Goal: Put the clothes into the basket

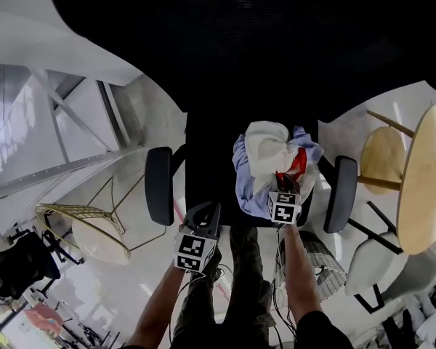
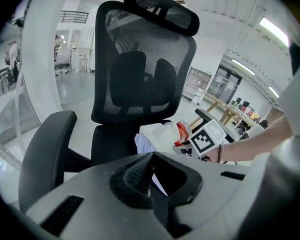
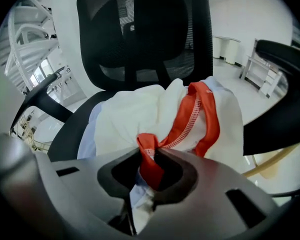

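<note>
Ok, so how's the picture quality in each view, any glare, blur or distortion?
Head view: the chair back is a featureless black mass, the floor washed out. Left gripper view: heavy fisheye bend, ceiling lights blown out. Right gripper view: the red trim is sharp, the right claw close to the lens soft.

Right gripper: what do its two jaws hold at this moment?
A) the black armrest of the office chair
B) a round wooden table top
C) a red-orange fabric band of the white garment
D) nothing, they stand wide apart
C: in the right gripper view, the right gripper has its jaws pressed on the red-orange fabric band of the white garment, which lies on the seat of the black mesh office chair.
</note>
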Demonstrator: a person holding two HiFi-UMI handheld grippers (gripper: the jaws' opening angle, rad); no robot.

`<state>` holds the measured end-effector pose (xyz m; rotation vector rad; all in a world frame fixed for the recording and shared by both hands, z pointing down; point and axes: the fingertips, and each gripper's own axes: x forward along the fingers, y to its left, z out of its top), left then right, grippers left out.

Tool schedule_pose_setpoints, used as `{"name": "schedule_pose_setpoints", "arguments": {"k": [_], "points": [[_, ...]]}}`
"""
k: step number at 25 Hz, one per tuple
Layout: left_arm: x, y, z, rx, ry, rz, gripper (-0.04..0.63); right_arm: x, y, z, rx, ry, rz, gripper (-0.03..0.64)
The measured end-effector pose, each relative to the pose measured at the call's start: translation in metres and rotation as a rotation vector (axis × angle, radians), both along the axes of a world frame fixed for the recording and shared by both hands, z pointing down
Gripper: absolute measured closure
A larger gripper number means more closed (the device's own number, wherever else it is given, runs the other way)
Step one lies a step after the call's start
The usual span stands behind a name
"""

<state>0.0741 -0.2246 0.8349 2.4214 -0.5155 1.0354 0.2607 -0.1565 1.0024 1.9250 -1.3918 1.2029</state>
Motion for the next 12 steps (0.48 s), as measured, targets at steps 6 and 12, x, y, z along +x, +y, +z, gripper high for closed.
{"name": "schedule_pose_setpoints", "arguments": {"k": [6, 12], "points": [[0.005, 0.002, -0.02, 0.027, 0.013, 0.023, 0.589, -0.005, 0.004, -0.033, 0.072, -0.001, 0.004, 0.552], [0.01, 0.002, -0.049, 0.08, 0.047, 0.043, 0.589, -0.001, 0.004, -0.084, 0.166, 0.02, 0.032, 0.555]]}}
